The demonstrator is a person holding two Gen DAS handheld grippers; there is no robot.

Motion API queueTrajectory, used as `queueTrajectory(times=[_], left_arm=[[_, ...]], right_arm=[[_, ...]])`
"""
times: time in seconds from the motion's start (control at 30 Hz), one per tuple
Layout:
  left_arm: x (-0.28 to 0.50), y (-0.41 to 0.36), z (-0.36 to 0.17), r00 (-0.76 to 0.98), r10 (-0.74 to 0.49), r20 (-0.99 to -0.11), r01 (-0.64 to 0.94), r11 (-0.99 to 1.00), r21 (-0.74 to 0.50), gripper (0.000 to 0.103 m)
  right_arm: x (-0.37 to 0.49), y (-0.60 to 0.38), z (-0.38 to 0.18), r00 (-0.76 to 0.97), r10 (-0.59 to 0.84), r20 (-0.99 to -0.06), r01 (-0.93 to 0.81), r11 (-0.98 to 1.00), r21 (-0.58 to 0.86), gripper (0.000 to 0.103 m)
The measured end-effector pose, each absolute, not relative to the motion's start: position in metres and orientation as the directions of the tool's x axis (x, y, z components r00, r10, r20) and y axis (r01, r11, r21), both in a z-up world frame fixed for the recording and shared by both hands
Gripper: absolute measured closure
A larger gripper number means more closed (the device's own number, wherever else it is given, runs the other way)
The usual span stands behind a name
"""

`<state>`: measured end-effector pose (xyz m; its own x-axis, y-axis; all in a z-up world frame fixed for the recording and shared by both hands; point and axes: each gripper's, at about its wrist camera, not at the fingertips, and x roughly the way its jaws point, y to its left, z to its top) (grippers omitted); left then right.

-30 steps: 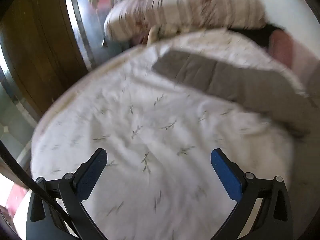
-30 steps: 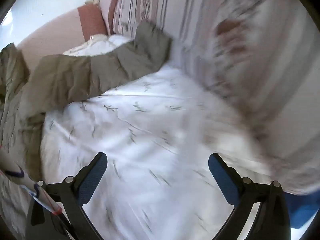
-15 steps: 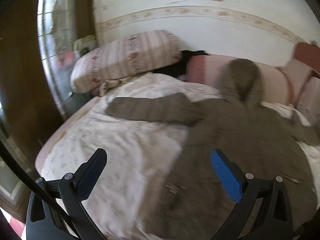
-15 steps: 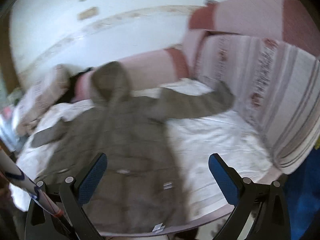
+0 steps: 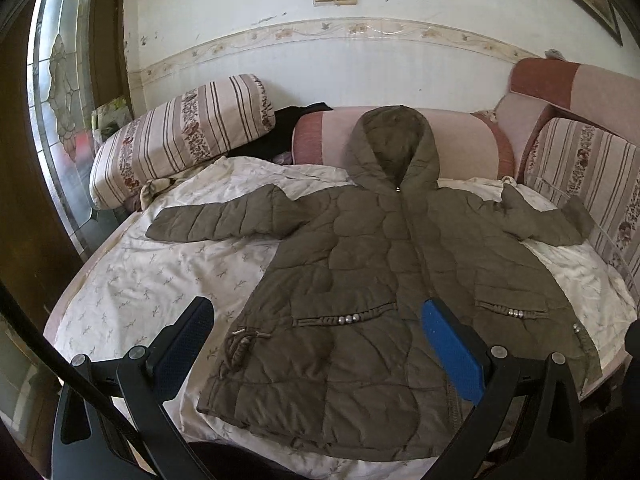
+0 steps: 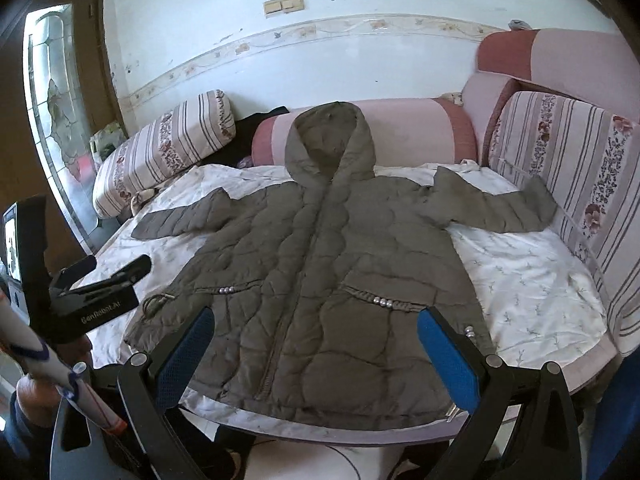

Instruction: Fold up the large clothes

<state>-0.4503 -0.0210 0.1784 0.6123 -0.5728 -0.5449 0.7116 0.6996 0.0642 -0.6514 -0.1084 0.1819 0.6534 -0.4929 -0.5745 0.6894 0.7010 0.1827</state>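
pulled back from the bed (image 5: 120,280) within the last second: 1.0 s ago close over the white sheet with only a sleeve in view, 0.5 s ago rising, now well clear with the whole olive hooded jacket (image 5: 400,280) in frame. found laid flat, face up, zipped, hood (image 5: 394,148) resting against the pink bolster (image 5: 460,140), both sleeves spread outward; far sleeve cuff (image 6: 540,204) touching the striped cushion (image 6: 580,168), hem at the near bed edge. left gripper (image 5: 316,344) seen wide apart, holding nothing, above the lower left panel. right gripper (image 6: 316,344) likewise wide and empty, above the hem. left unit also visible from the right view, beside the bed, apart from the cloth. judged: spreading finished, 0 folds made, folding proper yet to begin. likely next: a sleeve taken and brought across the body. noted risk: puffy quilting springing back out of a crease.
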Motion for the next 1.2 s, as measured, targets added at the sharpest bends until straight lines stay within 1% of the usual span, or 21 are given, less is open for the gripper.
queueTrajectory(times=[0.43, 1.2], left_arm=[[-0.469, -0.033, 0.181, 0.598, -0.586, -0.547, 0.732, 0.677, 0.075, 0.000], [-0.464, -0.043, 0.170, 0.581, -0.573, -0.578, 0.741, 0.667, 0.083, 0.000]], right_arm=[[-0.654, -0.118, 0.178, 0.653, -0.487, -0.580, 0.692, 0.694, 0.198, 0.000], [-0.651, -0.134, 0.163, 0.645, -0.476, -0.598, 0.702, 0.678, 0.218, 0.000]])
